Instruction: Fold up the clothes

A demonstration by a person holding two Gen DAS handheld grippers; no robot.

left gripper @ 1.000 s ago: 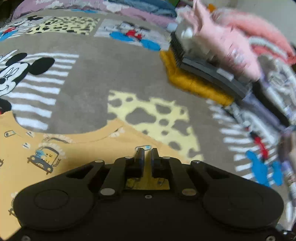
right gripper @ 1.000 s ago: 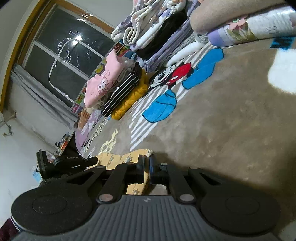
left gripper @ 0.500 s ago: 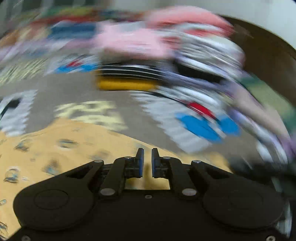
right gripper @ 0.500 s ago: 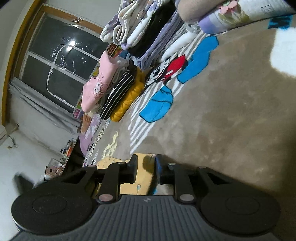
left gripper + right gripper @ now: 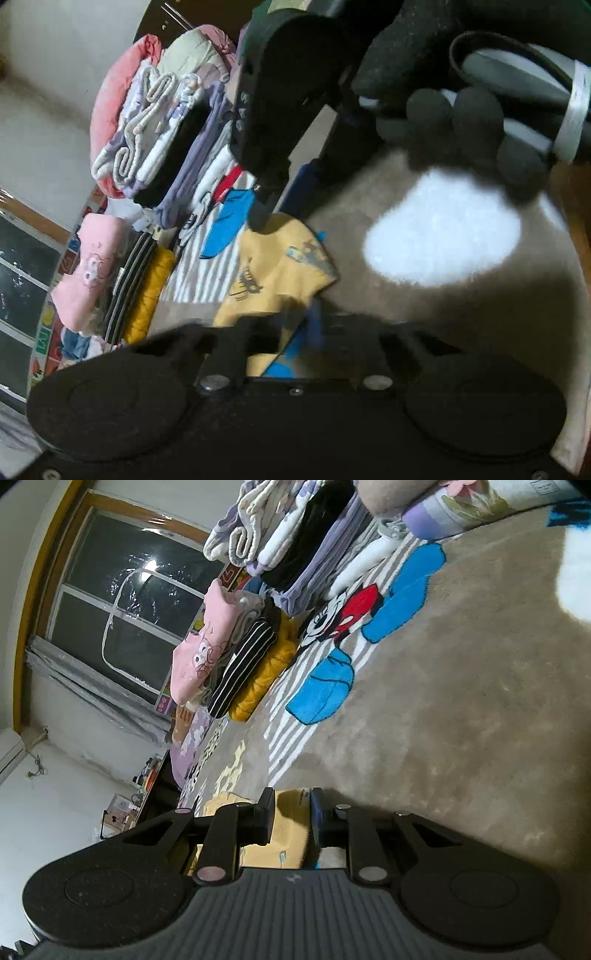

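Observation:
A yellow child's shirt with car prints [image 5: 280,273] lies bunched on the grey cartoon blanket [image 5: 443,302]. My left gripper [image 5: 286,334] is open, its jaws apart over the shirt's near edge. In the left wrist view the right gripper [image 5: 266,218] comes down from above, held by a black-gloved hand [image 5: 461,110], its tip at the shirt's far edge. In the right wrist view the right gripper [image 5: 293,818] is open, with the yellow shirt [image 5: 288,834] between and under its jaws.
A stack of folded clothes, pink [image 5: 199,653], black-striped [image 5: 243,668] and mustard [image 5: 266,679], lies on the blanket [image 5: 461,709]. A taller pile of folded towels and blankets [image 5: 295,535] stands behind it. A dark window [image 5: 122,602] lies beyond.
Both grippers have opened; they were shut on the shirt a second ago. The left gripper swung round to the right, so the right gripper and gloved hand now show in its view.

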